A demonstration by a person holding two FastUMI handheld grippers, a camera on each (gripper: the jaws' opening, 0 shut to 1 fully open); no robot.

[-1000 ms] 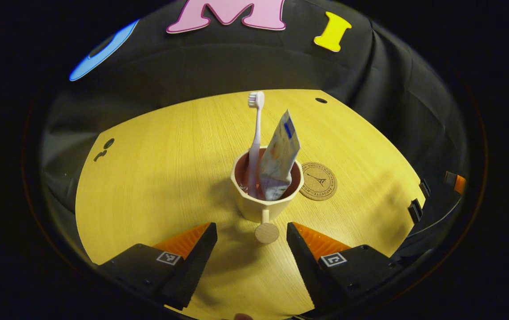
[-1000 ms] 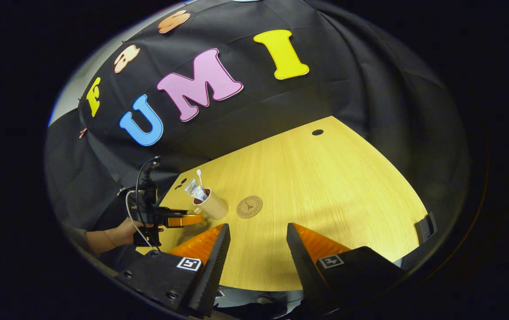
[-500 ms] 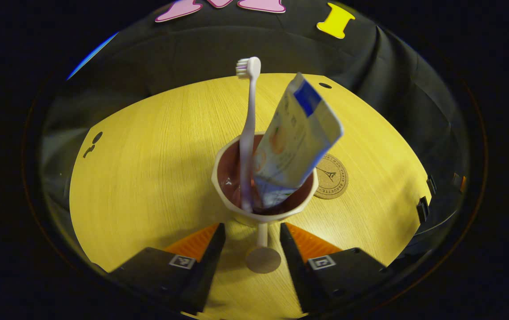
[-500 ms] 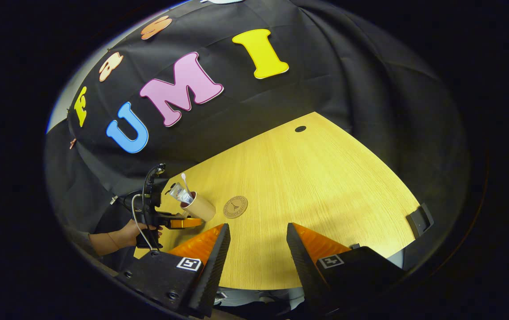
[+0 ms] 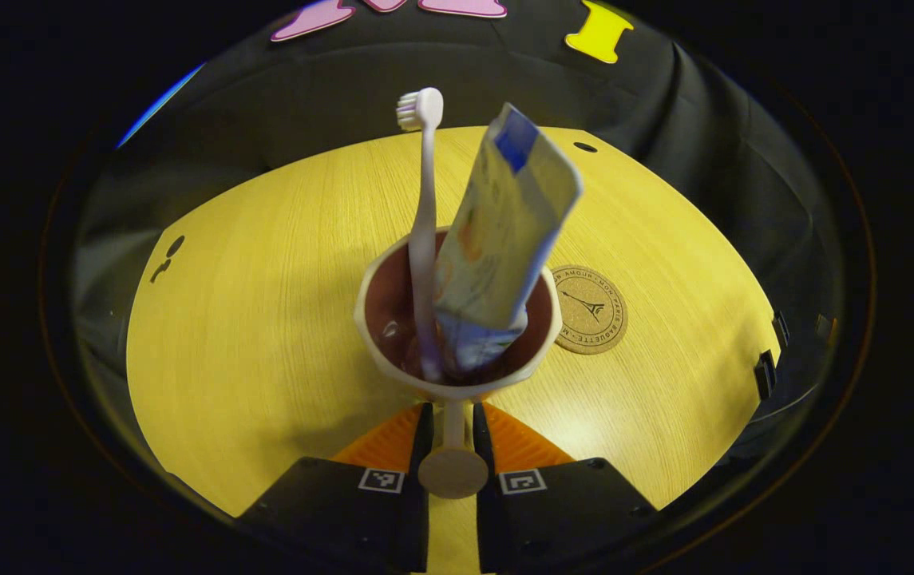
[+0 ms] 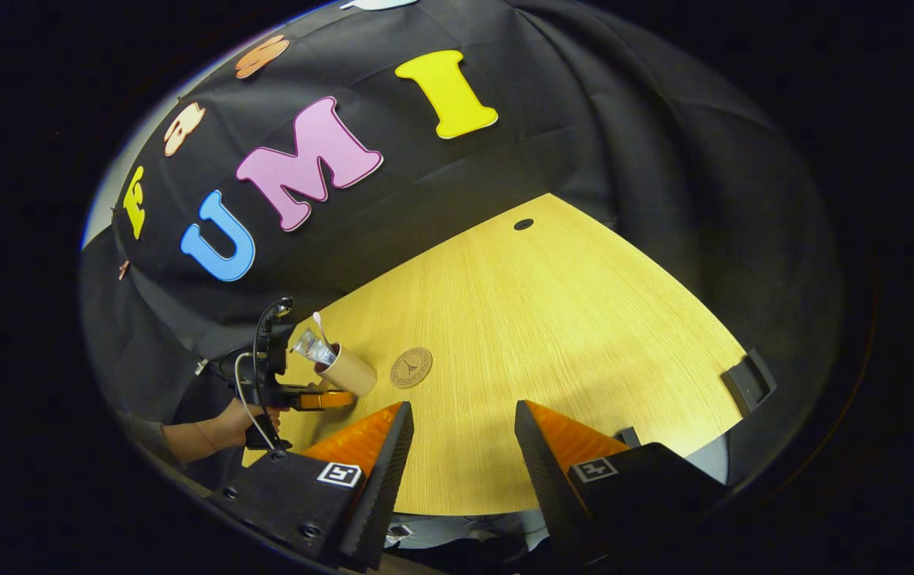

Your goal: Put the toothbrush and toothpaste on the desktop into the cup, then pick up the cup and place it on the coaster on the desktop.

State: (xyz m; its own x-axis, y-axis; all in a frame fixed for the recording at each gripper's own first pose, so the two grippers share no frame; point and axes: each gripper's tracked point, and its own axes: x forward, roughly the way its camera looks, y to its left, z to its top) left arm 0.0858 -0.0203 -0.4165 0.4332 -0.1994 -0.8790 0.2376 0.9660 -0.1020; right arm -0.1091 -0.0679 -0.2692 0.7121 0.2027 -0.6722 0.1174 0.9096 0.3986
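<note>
While left gripper (image 5: 450, 435) jaws clamp cup (image 5: 457, 375) handle (w/ toothbrush (image 5: 423, 231)), right gripper (image 6: 457, 447) gapes.

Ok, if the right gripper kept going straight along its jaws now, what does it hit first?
Probably just bare desktop: the right gripper is open and holds nothing. The coaster and cup sit off to the left of that line, though depth is hard to judge.

Tongs (image 5: 450, 435) tight on cup (image 5: 457, 319) handle (image 5: 453, 459)
</note>
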